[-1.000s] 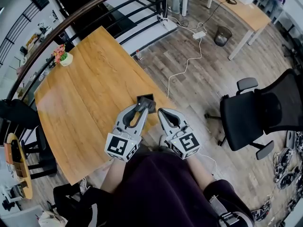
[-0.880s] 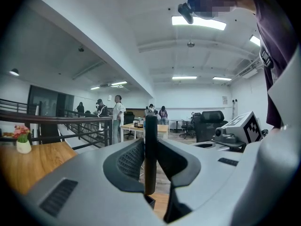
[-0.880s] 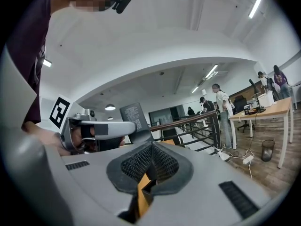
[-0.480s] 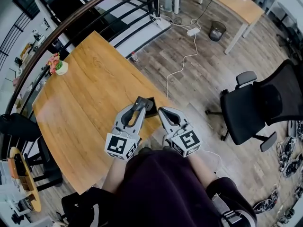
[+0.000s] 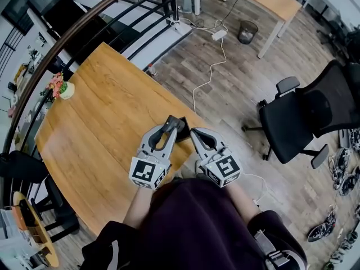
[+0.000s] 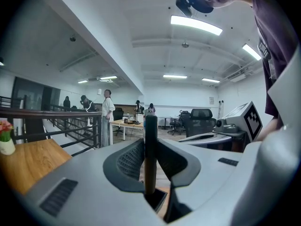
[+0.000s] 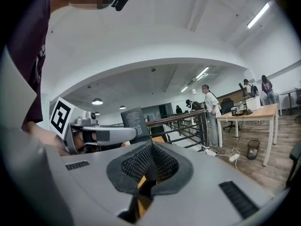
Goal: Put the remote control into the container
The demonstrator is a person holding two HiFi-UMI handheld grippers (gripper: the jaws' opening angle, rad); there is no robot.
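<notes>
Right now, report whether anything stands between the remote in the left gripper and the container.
Nothing visible does. The left gripper is shut on the remote control, held upright, and the open container sits directly below its lower end. The right gripper, fingers together and empty, is off to the side, clear of that path.

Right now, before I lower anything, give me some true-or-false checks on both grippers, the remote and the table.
1. The left gripper is shut on the remote control. True.
2. The right gripper grips the container. False: its jaws are together on nothing, and the container shows below the left jaws.
3. The remote control lies flat on the table. False: it stands upright between the left jaws.
4. A potted plant stands at the table's far corner. True.
</notes>
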